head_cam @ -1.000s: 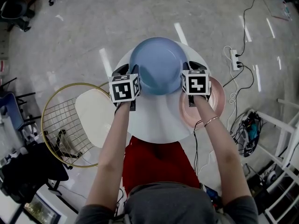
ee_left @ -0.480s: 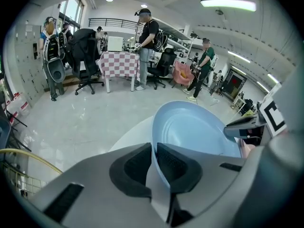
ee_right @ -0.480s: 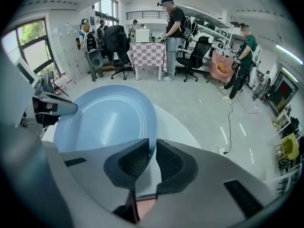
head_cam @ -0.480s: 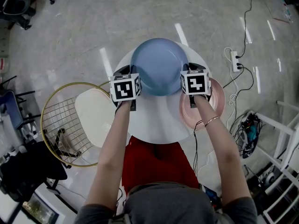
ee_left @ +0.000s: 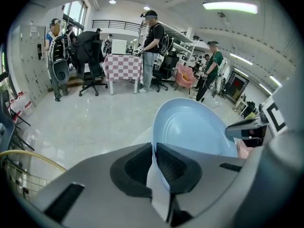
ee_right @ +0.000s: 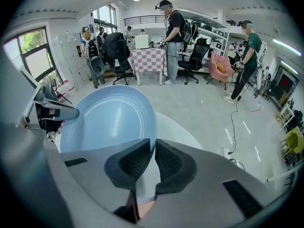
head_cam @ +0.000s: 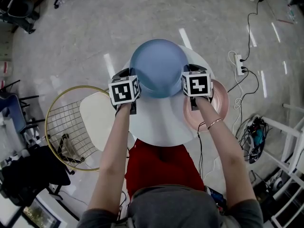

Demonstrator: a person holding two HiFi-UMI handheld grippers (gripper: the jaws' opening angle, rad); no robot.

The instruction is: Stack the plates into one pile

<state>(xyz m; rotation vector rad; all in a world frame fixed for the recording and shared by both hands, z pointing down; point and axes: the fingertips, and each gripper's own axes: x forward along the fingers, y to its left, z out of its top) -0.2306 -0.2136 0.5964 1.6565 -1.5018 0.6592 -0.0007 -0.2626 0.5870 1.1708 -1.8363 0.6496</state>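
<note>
the blue plate (head_cam: pixel 159 68) is smooth with a soft sheen and has faint concentric rings inside; plastic or glazed ware, it cannot be told. the pink plate (head_cam: pixel 222 102) is glossy. the table (head_cam: pixel 159 125) is smooth matt white. the chair (head_cam: pixel 64 127) has a thin brass-coloured metal wire frame. the floor (head_cam: pixel 95 23) is polished, mottled like stone, with bright light streaks.

Both bare forearms reach forward, roughly parallel: left forearm (head_cam: pixel 113 151), right forearm (head_cam: pixel 223 148) (a thin bracelet (head_cam: pixel 214 123) at its wrist). The grey two-jaw left gripper (ee_left: pixel 154 148) and its twin, the right gripper (ee_right: pixel 152 148), sit level, jaws closing, black ribbed pads against opposite rims of a pale blue round plate (head_cam: pixel 159 68).
</note>
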